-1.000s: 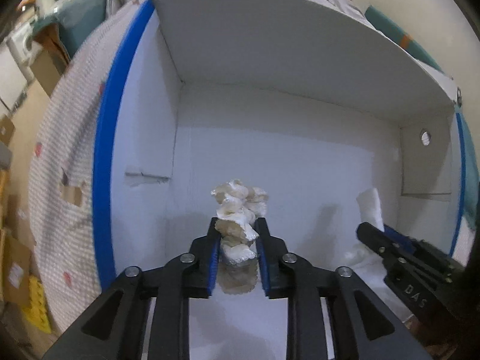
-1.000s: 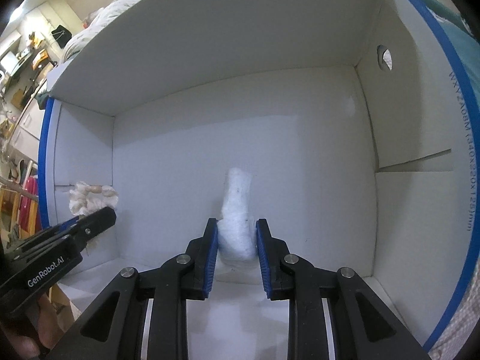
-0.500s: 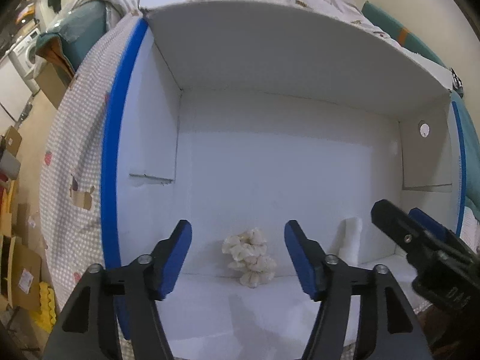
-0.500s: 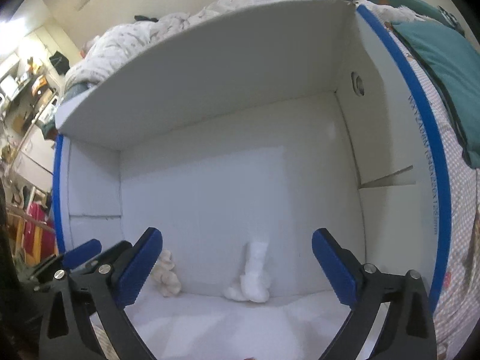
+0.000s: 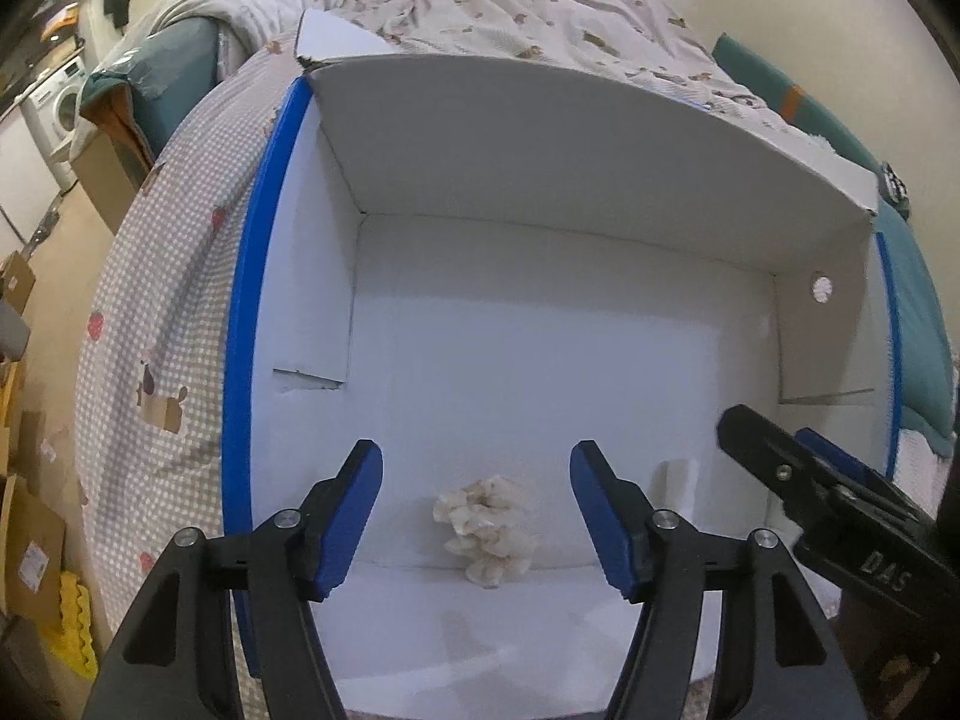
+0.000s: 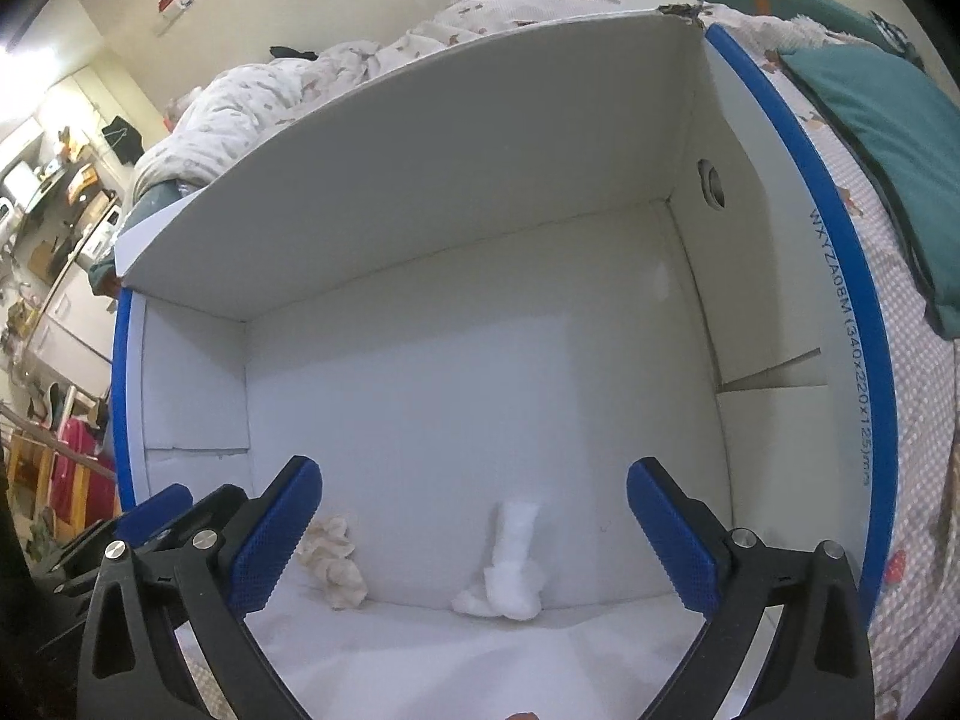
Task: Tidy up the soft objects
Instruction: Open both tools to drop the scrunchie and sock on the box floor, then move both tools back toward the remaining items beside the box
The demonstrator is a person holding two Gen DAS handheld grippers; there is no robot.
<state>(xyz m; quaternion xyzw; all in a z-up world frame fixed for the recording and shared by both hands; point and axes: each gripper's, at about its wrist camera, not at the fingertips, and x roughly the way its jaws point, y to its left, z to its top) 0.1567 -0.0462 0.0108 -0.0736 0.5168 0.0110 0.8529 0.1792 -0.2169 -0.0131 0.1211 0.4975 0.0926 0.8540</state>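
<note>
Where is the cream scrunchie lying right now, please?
In the left wrist view, the cream scrunchie lies on the white box floor between the open left gripper fingers, left of the white cloth.

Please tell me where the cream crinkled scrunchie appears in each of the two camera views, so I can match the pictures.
Left wrist view: the cream scrunchie lies low in the centre, between the open jaws, on the box floor.
Right wrist view: it lies at the lower left, partly behind the left finger.
Shared landmark: the round hole in the white box's side wall.
</note>
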